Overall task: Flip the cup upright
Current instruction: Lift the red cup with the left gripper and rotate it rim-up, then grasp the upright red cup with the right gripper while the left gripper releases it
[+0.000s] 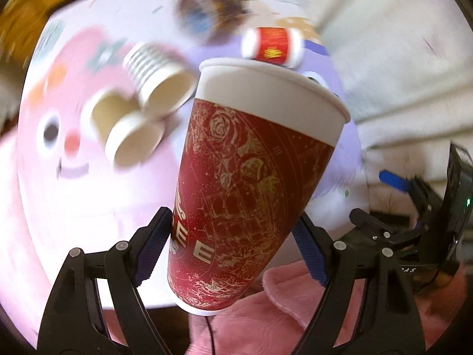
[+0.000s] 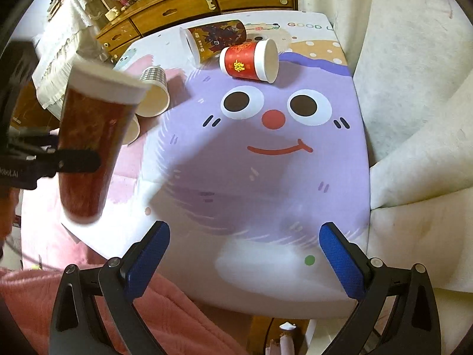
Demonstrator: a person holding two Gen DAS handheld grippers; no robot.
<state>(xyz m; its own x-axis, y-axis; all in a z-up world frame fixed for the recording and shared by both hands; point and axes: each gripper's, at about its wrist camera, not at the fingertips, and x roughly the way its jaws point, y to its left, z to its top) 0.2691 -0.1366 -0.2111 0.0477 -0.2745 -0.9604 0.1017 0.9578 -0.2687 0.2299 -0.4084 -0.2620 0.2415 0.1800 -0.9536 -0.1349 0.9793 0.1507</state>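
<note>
My left gripper [image 1: 233, 245] is shut on a tall dark red paper cup [image 1: 245, 183] with gold print and a white rim. It holds the cup in the air, rim up and tilted a little. The same cup [image 2: 91, 145] shows blurred at the left of the right wrist view, above the table's left edge. My right gripper [image 2: 244, 254] is open and empty over the near part of the table [image 2: 266, 192].
Several cups lie on their sides on the cartoon tablecloth: a short red one [image 2: 251, 60], a brown patterned one [image 2: 215, 40], a checked one [image 2: 153, 91] and a plain one [image 1: 136, 136]. A white sofa [image 2: 414, 88] is at the right, a wooden cabinet [image 2: 207, 3] behind.
</note>
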